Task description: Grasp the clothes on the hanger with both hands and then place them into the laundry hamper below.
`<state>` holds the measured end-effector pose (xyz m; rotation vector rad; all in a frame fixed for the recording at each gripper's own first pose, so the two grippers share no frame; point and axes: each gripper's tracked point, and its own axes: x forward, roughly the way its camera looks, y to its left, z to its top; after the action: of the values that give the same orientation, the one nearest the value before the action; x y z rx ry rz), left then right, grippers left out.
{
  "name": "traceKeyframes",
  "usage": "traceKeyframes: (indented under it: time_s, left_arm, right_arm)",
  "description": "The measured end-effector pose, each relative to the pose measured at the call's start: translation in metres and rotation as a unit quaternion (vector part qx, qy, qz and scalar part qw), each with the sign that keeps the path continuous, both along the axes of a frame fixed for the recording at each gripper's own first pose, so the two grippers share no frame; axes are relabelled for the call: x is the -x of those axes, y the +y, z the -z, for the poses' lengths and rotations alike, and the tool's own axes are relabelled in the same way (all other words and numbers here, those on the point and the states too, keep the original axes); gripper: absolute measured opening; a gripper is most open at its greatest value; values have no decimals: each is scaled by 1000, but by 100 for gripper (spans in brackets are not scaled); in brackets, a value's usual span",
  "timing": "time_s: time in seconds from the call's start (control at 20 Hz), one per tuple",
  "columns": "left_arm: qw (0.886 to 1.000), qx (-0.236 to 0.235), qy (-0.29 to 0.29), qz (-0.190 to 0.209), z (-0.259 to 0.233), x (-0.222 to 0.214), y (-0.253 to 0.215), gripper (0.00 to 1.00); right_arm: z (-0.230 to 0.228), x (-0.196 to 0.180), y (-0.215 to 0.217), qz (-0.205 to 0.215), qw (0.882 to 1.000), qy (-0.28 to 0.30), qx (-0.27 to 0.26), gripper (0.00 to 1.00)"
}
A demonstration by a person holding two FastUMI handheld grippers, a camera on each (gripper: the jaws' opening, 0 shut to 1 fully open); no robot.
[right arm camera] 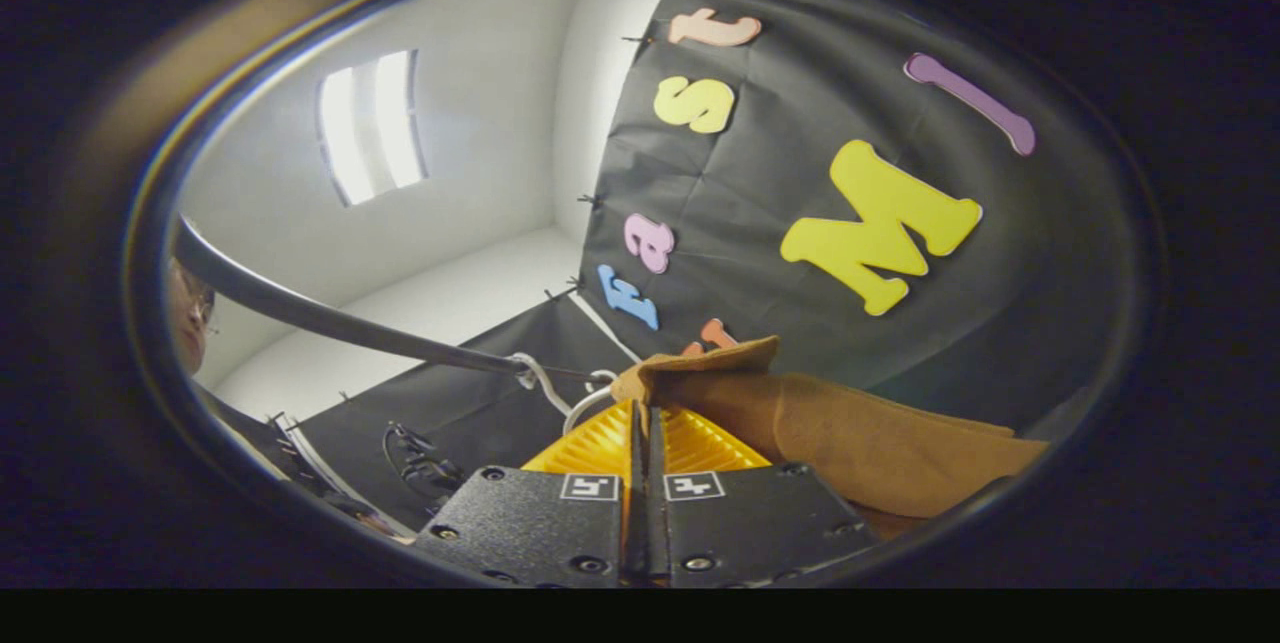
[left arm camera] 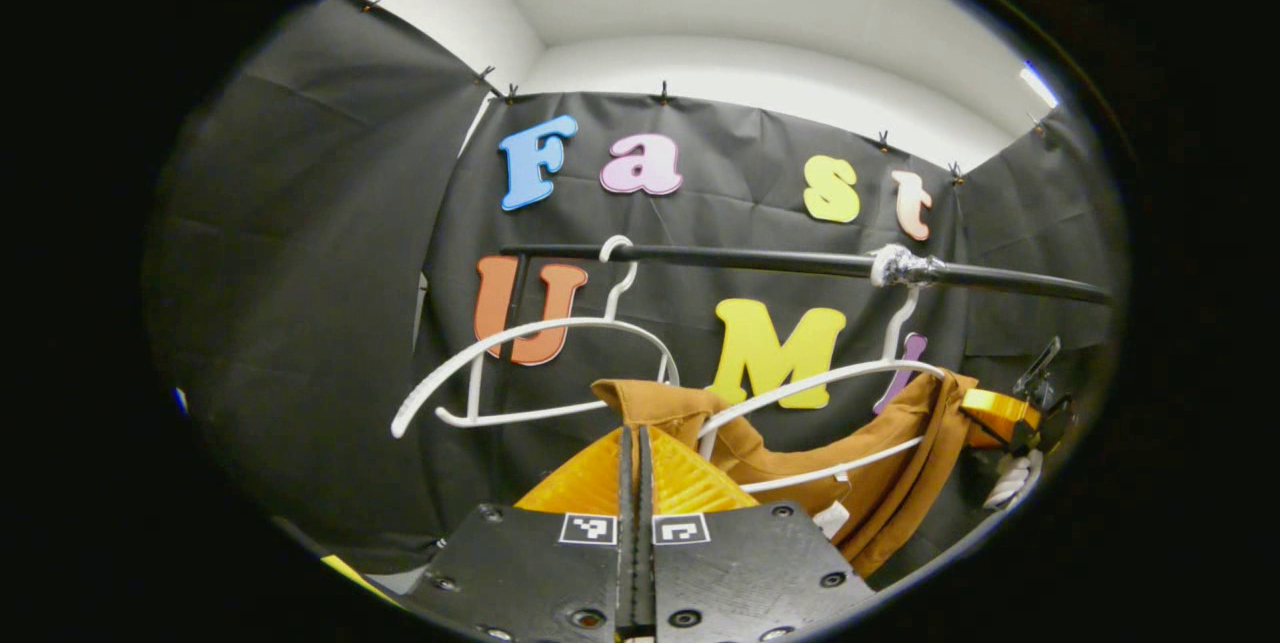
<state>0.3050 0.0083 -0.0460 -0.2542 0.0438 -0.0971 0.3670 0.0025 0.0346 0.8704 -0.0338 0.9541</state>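
Observation:
A brown garment hangs on the right-hand white hanger under the black rail. In the left gripper view, my left gripper is shut, pinching the garment's near shoulder edge between its fingers. My right gripper shows at the garment's far shoulder, with a gloved hand behind it. In the right gripper view, my right gripper is shut on a fold of the brown garment, which trails off to the right. The hanger hooks sit just beyond it on the rail.
An empty white hanger hangs on the rail to the left of the loaded one. Black cloth walls close in the back and both sides. A person's head is at the left edge of the right gripper view.

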Motion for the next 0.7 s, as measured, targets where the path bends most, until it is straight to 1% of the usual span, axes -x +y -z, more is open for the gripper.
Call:
traceKeyframes:
  time_s: [0.05, 0.1, 0.15, 0.2, 0.25, 0.3, 0.35, 0.4, 0.5, 0.55, 0.6, 0.7]
  left_arm:
    - [1000, 5, 1, 9, 2, 2, -3, 4]
    - [1000, 7, -3, 11, 3, 1, -2, 0]
    - [1000, 2, -6, -7, 4, 2, 7, 0]
    - [1000, 10, -2, -9, 6, 3, 11, 0]
    - [1000, 20, -10, -19, 2, 1, 18, 4]
    - [1000, 25, 0, -15, 4, -2, 21, 0]
    - [999, 19, -4, -25, 2, -3, 26, 0]
    - [1000, 20, 1, -13, 5, -5, 23, 0]
    - [1000, 18, -12, 2, -1, -2, 18, 0]
    - [1000, 10, -9, -7, 0, -3, 23, 0]
    - [1000, 9, 3, -8, 6, -7, 26, 0]
    - [1000, 19, 3, -9, 4, -15, 31, 0]
  right_arm:
    - [0, -1, 2, 1, 1000, -2, 3, 3]
    - [-1, -2, 2, 1, 1000, -5, 6, 3]
    - [-1, -3, 1, 4, 1000, -5, 6, 4]
    - [-2, -4, 0, 2, 1000, -3, 3, 4]
    - [-2, -7, -2, 5, 1000, 1, -1, 4]
    - [0, -9, -3, 6, 1000, 3, 1, 3]
    - [2, -12, -4, 11, 1000, 4, 4, 4]
    - [2, -12, -3, 9, 1000, 5, 5, 3]
    - [2, -11, 1, 7, 1000, 4, 9, 2]
    - [2, -10, 0, 7, 1000, 3, 12, 3]
    - [1, -13, 0, 8, 1000, 2, 11, 2]
    - [-4, -18, -6, 12, 1000, 6, -7, 3]
